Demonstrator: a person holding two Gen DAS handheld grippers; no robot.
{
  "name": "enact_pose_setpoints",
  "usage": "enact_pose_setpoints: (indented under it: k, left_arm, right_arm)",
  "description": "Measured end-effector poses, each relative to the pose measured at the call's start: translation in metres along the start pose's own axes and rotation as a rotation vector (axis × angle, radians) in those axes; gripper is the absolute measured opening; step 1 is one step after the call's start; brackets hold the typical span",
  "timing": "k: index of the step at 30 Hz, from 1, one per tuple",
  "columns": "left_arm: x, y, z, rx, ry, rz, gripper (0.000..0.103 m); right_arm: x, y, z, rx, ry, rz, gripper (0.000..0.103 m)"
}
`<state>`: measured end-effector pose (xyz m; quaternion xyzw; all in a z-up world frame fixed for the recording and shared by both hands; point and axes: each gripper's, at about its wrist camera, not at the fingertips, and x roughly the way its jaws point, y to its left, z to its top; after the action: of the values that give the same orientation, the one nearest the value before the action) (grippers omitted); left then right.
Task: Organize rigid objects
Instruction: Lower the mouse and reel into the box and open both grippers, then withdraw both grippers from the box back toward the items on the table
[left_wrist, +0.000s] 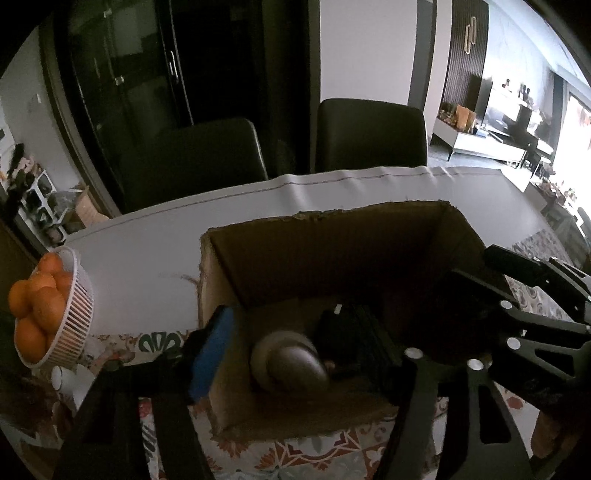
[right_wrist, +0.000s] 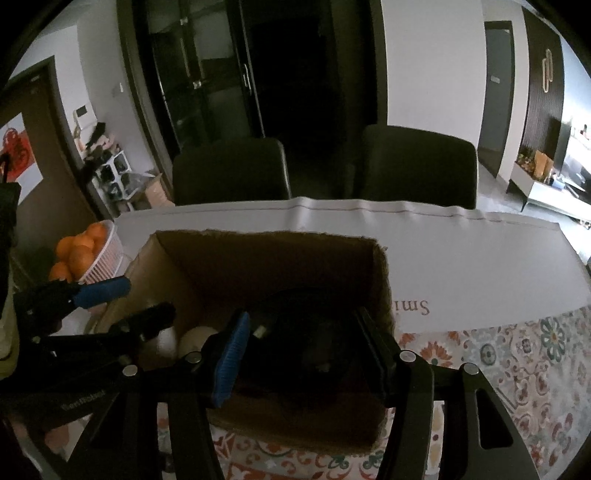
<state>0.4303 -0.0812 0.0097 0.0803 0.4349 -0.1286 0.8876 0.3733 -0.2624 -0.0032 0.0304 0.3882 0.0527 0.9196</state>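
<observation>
An open cardboard box (left_wrist: 221, 266) (right_wrist: 155, 266) stands on the table. On its floor lies a grey rounded object (left_wrist: 291, 365) (right_wrist: 192, 343). My left gripper (left_wrist: 299, 332) (right_wrist: 147, 297) is over it, open, its blue pad (left_wrist: 210, 354) clear of the object's side. Beside the grey object sits a black object (left_wrist: 351, 332) (right_wrist: 306, 332), dark and hard to make out. My right gripper (right_wrist: 303, 321) (left_wrist: 476, 273) reaches into the box from the right, and both its pads look flush against the black object's sides.
A white basket of oranges (left_wrist: 74, 317) (right_wrist: 107, 254) sits at the left table edge, with a small white cup (left_wrist: 61, 376) near it. A white sheet (left_wrist: 332, 195) covers the far table. Two dark chairs (left_wrist: 369, 136) stand behind. Patterned cloth (right_wrist: 517, 362) lies at right.
</observation>
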Motion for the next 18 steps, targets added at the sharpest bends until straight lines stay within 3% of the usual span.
enact_pose_setpoints:
  k: [18]
  left_arm:
    - [-0.066, -0.009, -0.028, -0.031, -0.113, 0.063, 0.071]
  right_arm:
    - [-0.061, 0.004, -0.019, -0.004, -0.113, -0.034, 0.068]
